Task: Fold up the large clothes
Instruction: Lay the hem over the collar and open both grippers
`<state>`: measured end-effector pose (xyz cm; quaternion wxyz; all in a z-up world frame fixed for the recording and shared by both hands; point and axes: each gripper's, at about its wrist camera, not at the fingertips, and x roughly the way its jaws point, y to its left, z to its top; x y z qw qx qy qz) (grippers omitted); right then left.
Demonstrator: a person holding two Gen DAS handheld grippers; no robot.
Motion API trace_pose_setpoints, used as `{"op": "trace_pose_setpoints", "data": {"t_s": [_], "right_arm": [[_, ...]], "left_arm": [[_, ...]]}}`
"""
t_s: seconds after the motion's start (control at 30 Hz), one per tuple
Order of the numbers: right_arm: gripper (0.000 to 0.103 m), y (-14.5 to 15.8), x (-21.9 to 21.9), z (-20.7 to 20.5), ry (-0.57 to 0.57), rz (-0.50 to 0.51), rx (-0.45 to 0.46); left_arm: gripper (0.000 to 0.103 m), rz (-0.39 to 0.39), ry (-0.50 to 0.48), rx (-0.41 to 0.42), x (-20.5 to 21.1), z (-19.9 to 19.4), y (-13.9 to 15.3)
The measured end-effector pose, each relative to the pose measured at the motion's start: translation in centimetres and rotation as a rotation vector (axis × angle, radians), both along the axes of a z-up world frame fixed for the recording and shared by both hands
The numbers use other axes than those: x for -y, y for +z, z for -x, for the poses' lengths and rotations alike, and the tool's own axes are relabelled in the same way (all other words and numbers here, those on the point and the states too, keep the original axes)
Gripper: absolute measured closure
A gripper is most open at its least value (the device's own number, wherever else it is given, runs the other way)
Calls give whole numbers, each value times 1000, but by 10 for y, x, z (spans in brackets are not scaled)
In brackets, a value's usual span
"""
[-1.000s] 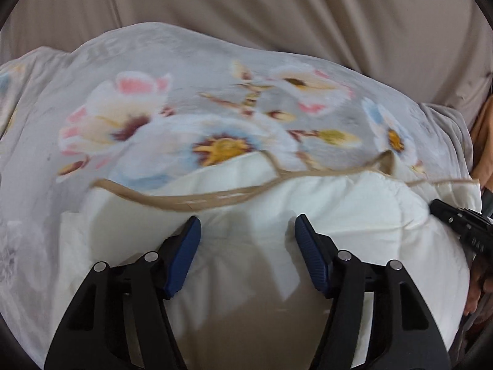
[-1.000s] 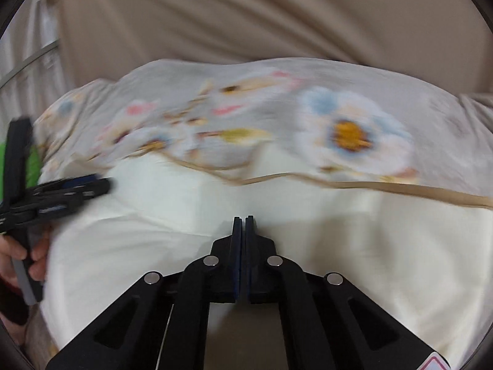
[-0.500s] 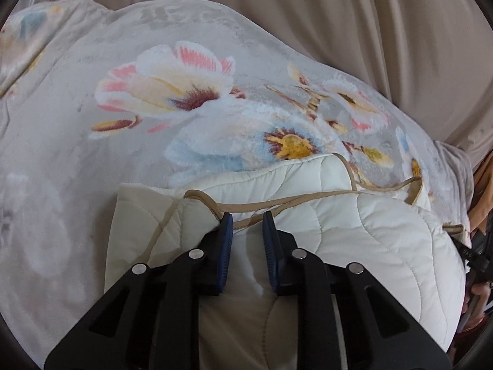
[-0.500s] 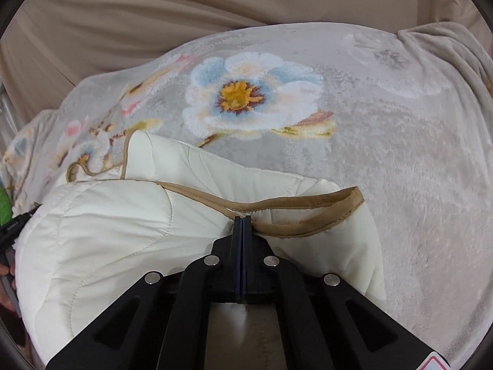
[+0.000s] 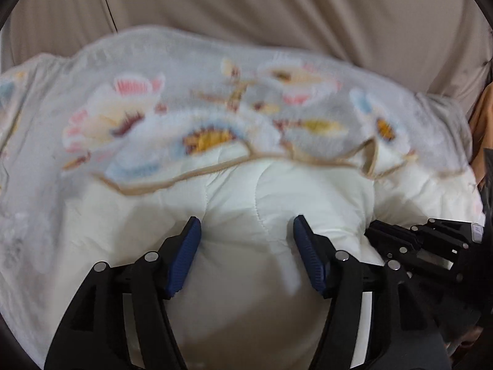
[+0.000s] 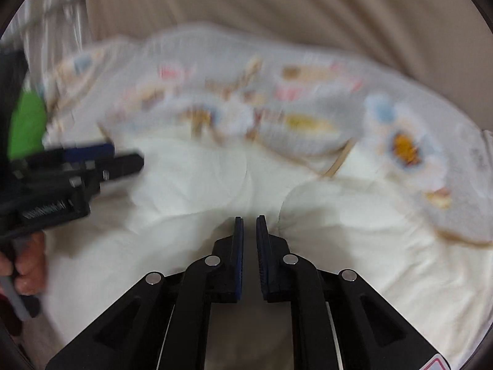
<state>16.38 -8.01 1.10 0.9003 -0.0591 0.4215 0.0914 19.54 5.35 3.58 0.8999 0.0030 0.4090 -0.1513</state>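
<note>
A cream quilted garment (image 5: 246,200) with tan edging lies bunched on a flowered grey blanket (image 5: 154,92); it also shows in the right wrist view (image 6: 200,185). My left gripper (image 5: 246,225) is open, its blue pads on either side of the cream fabric and holding nothing. My right gripper (image 6: 249,225) is slightly open just above the fabric, with a narrow gap between its pads and nothing in it. Each gripper shows in the other's view, the right one (image 5: 416,243) and the left one (image 6: 77,166).
The flowered blanket (image 6: 308,92) covers a bed. Beige curtains (image 5: 277,9) hang behind it. A green object (image 6: 27,126) stands at the far left of the right wrist view. Both views are motion blurred.
Both grippers have let go of the garment's tan edge; the left has opened wide, the right a little. Both have drawn back over the cream fabric, and the garment lies flatter.
</note>
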Motion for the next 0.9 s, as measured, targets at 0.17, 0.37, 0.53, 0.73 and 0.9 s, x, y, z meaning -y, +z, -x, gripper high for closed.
{"op": "trace_pose_setpoints", "data": {"t_s": [0.17,0.37,0.53,0.73,0.9], "right_arm": [[96,38,34,21,-54,-98,68],[96,39,160,49,-389,-157,86],[103,-10,223,65,-521,-188,9],[103,-14,205,58,-495,-78,5],[91,46,175,79,-413,-224,95]], "left_arm": [[43,22,-9,15,-6,0,-4],[43,73,28,25,-25,5,-2],[43,73,79,41,-45,6,-2],[43,158,147,23,-80,-2,-15],[43,94,171,37,-75,6,-5]]}}
